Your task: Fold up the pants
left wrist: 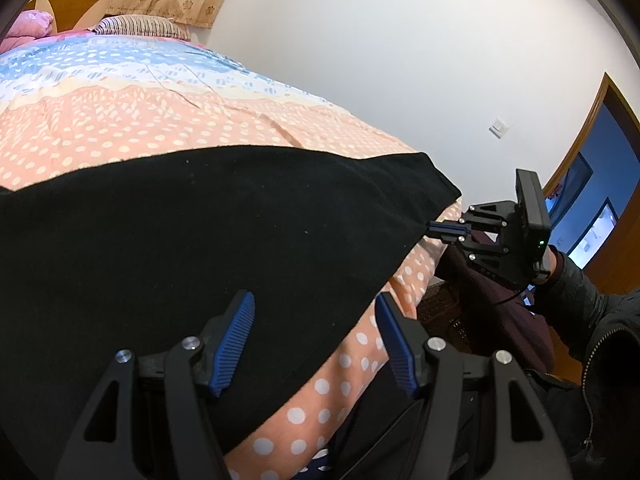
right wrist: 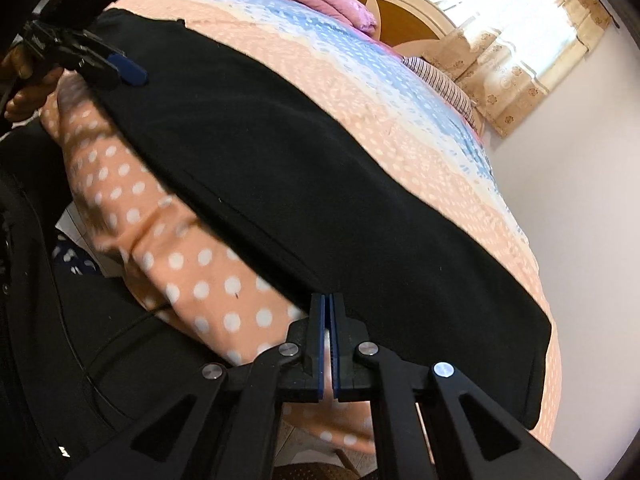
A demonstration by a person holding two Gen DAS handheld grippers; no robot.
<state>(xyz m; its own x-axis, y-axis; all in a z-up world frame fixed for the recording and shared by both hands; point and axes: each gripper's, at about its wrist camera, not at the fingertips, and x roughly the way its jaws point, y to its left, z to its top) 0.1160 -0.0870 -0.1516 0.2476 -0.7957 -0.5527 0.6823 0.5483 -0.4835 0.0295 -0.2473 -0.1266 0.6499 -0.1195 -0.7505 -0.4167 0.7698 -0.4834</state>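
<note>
Black pants (left wrist: 200,240) lie flat along the near edge of a bed, also in the right wrist view (right wrist: 320,200). My left gripper (left wrist: 316,304) is open, its blue pads on either side of the pants' near edge, gripping nothing. My right gripper (right wrist: 329,300) has its jaws pressed together at the pants' near hem; in the left wrist view it (left wrist: 434,229) touches the pants' right corner. The left gripper also shows in the right wrist view (right wrist: 134,74) over the pants' far end.
The bed has a peach polka-dot cover (left wrist: 140,120) with a blue band, and pillows (left wrist: 140,26) by the headboard. A white wall (left wrist: 400,60) and a wooden door frame (left wrist: 592,120) stand to the right. My dark jacket (left wrist: 600,340) is close by.
</note>
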